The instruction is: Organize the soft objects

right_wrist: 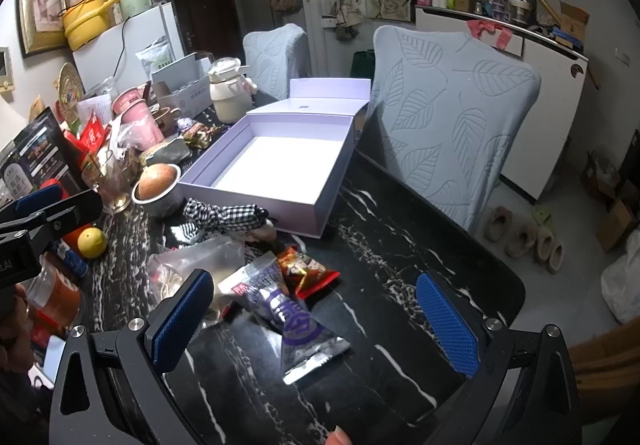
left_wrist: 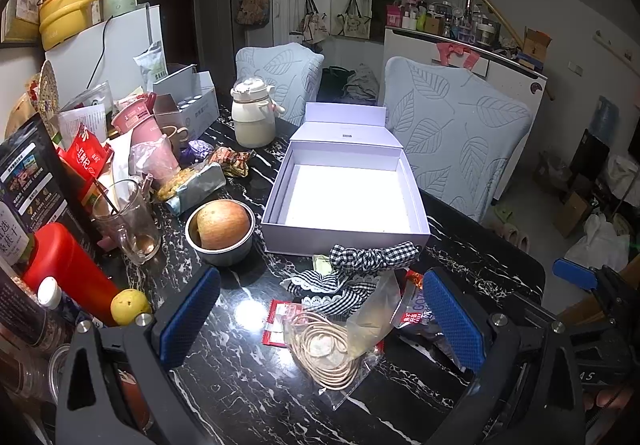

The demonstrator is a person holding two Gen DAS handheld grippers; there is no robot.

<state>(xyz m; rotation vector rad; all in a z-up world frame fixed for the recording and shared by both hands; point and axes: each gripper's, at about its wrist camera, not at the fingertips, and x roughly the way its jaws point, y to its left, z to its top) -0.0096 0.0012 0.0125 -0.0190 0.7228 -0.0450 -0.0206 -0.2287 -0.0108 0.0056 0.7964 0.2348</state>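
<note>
An open pale-lilac box (left_wrist: 276, 197) (right_wrist: 328, 189) with an empty white floor stands mid-table. In front of it lies a black-and-white checked fabric piece (left_wrist: 360, 265) (right_wrist: 224, 217) with lace trim. Nearer me lies a clear plastic bag holding coiled cream cord (left_wrist: 332, 349) (right_wrist: 188, 265), on a red packet (left_wrist: 276, 325). A purple-and-silver snack packet (right_wrist: 296, 329) (left_wrist: 416, 317) and a red one (right_wrist: 308, 269) lie beside it. My left gripper (left_wrist: 320, 325) is open, above the cord bag. My right gripper (right_wrist: 316, 321) is open, above the purple packet.
The black marble table (right_wrist: 400, 229) is crowded on its left: a metal bowl with an apple (left_wrist: 220, 229), a glass mug (left_wrist: 128, 221), a red bottle (left_wrist: 68, 269), a lemon (left_wrist: 128, 305), a cream kettle (left_wrist: 252, 117), packets and boxes. Two leaf-patterned chairs (left_wrist: 456, 133) stand beyond.
</note>
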